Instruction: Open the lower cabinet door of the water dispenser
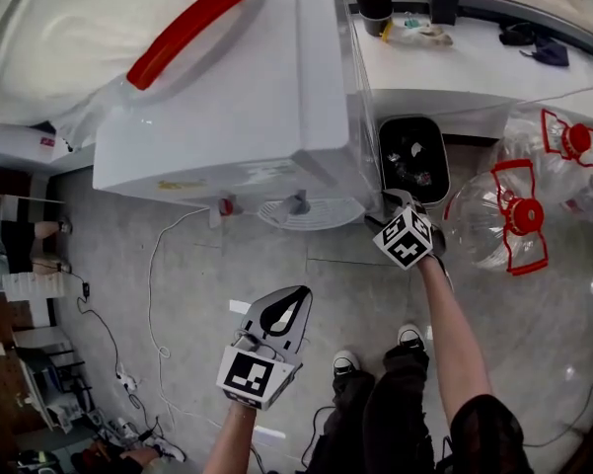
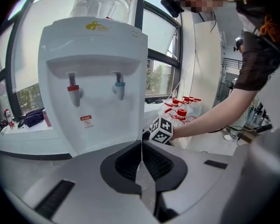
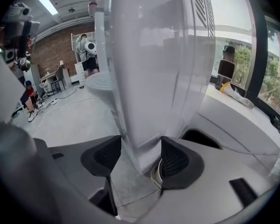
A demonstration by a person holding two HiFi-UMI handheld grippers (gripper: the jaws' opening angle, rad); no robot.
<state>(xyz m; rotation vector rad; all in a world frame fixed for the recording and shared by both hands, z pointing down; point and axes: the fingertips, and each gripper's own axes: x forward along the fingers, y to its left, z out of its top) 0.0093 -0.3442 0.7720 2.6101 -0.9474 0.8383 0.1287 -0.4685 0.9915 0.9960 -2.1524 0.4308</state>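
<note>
— Found the right claw (image 3: 140, 148) spread wide, astride the upright front corner of the tall white plastic water dispenser (image 3: 153, 64), pads not pinching.
— White lower cabinet door (image 3: 129, 125)?
— Probably directly ahead between the tips, long edge vertical. Saw the left claw (image 2: 140, 146) pressed together, empty, far back; reckoned the right nearer.
</note>
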